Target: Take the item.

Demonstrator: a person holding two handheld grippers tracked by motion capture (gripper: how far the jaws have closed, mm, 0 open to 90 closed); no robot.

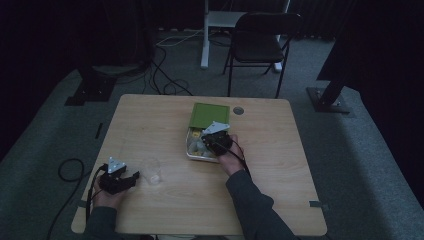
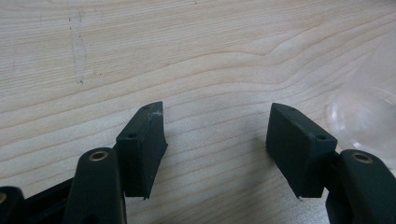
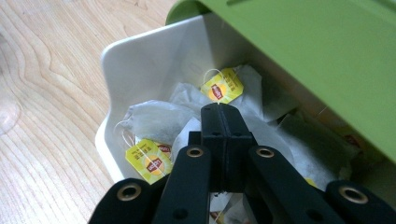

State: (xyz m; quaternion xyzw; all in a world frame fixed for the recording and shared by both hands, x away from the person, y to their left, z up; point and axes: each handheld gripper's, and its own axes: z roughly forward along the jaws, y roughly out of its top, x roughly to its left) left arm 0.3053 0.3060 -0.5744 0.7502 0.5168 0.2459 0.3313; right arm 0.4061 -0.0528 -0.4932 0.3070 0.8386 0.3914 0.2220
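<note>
While the wooden table point(image 1: 165, 200) holds a white box point(image 3: 140, 60) with its green lid point(image 1: 210, 116) slid back, the right gripper point(image 3: 223, 112) sits pinched together over tea bags point(image 3: 154, 119), and the left gripper point(image 2: 215, 135) gapes wide beside a clear cup point(image 1: 151, 170).

The high view is dim and underexposed — the room beyond the pale wooden worktop point(image 1: 165, 200) sinks into near-black, and detail is soft and grainy. The clear plastic cup point(image 1: 151, 170) barely separates from the wood. Both gripper views are far brighter, evenly lit, with only faint shadows. In the left gripper view the wood grain is crisp. In the right gripper view the green plastic lid point(image 3: 327, 56) looks slightly soft — the yellow tea-bag tags point(image 3: 222, 86) read sharp.
</note>
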